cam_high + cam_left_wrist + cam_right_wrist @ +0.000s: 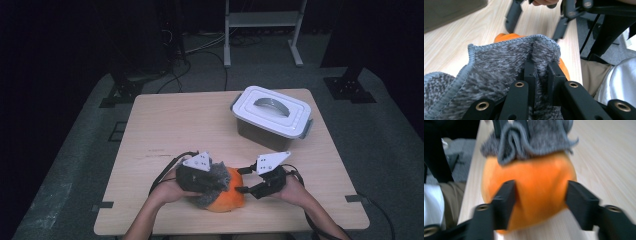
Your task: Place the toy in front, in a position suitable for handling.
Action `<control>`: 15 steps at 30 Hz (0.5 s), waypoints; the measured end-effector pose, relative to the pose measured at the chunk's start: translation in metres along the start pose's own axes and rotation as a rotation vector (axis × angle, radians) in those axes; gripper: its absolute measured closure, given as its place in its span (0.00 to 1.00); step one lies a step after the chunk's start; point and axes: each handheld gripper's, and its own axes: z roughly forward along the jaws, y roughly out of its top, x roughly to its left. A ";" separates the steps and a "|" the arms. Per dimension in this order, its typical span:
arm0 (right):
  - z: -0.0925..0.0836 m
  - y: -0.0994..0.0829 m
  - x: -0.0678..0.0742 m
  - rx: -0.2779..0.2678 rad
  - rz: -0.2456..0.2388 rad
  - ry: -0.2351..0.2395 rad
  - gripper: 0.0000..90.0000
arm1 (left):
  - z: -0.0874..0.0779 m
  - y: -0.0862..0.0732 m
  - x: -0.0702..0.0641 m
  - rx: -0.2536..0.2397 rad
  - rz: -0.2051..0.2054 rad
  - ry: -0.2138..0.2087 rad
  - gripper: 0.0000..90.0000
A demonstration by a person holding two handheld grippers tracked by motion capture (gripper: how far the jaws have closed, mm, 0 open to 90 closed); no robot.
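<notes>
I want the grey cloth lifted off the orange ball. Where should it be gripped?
Grip the grey cloth at its stitched hem, which stands up in folds above the orange ball. Come from above: the folds are thin, and the left gripper already pinches one there.

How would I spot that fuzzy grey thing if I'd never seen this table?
Find the wooden table, then its near edge by the person's hands. There a round orange ball wears a grey fleece cover; it is the only soft, furry item there.
</notes>
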 end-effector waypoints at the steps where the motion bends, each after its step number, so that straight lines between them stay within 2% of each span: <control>1: 0.002 0.001 0.000 -0.006 0.001 0.005 0.32 | 0.002 0.001 0.000 -0.001 0.008 -0.007 0.89; 3: 0.009 0.003 0.000 0.021 -0.029 0.011 0.27 | 0.005 0.001 0.000 -0.001 0.009 -0.027 0.89; 4: 0.012 0.003 -0.001 0.027 -0.028 0.014 0.26 | 0.006 0.002 0.000 -0.003 0.011 -0.028 0.89; 5: 0.015 0.002 -0.002 0.034 -0.007 0.024 0.28 | 0.006 0.001 0.001 -0.010 0.008 -0.025 0.89; 7: 0.016 0.000 -0.005 0.042 0.011 0.023 0.45 | 0.004 0.001 0.004 -0.032 -0.006 -0.036 0.89; 9: 0.013 -0.001 -0.003 0.050 -0.022 0.020 0.62 | 0.002 0.001 0.005 -0.048 -0.015 -0.041 0.89; 10: 0.012 -0.001 -0.002 0.054 -0.042 0.016 0.68 | 0.000 0.001 0.006 -0.047 -0.011 -0.037 0.89; 12: 0.009 -0.001 -0.001 0.064 -0.062 0.010 0.74 | -0.006 0.003 0.007 -0.052 -0.008 -0.020 0.89; 15: 0.003 0.000 -0.002 0.074 -0.088 -0.015 0.75 | -0.021 0.002 0.010 -0.056 -0.017 0.031 0.89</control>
